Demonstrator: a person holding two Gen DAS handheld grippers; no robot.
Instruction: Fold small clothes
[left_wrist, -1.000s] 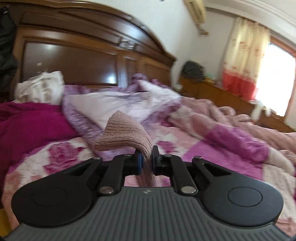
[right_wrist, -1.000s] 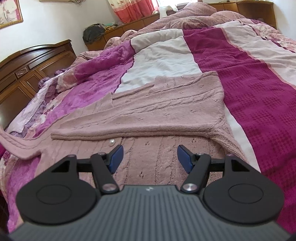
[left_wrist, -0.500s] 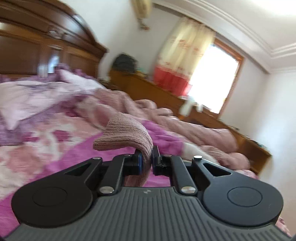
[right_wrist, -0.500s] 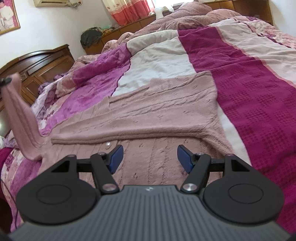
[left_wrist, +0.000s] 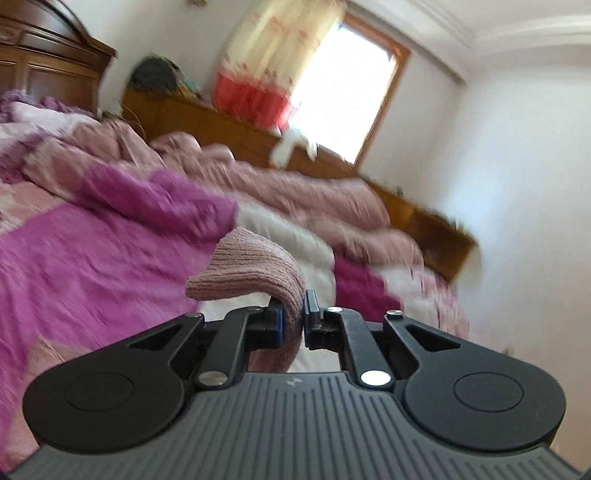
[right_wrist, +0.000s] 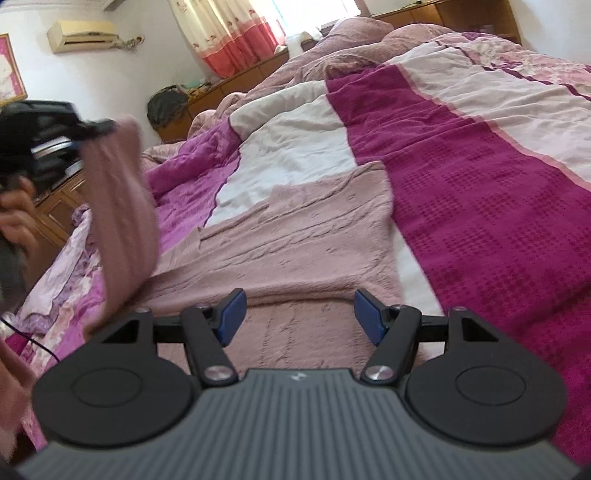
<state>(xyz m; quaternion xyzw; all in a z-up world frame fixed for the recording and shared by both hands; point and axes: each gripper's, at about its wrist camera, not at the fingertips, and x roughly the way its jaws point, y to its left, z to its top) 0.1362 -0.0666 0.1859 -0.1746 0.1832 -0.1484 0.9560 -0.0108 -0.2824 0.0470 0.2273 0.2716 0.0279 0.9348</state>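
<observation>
While the bed (right_wrist: 480, 192) fills both views, we see the pink sweater (right_wrist: 295, 236) spread flat on it. Our left gripper (left_wrist: 292, 317) pinches its sleeve (right_wrist: 122, 199), lifted clear, seemingly by the cuff. Our right gripper (right_wrist: 297, 314) gapes empty above the knit.

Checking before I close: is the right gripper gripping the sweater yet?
No, the right gripper has its jaws spread apart above the pink sweater.

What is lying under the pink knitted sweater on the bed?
Under the sweater lies the magenta-and-white quilt, visible around its edges. Anything directly beneath it is covered.
</observation>
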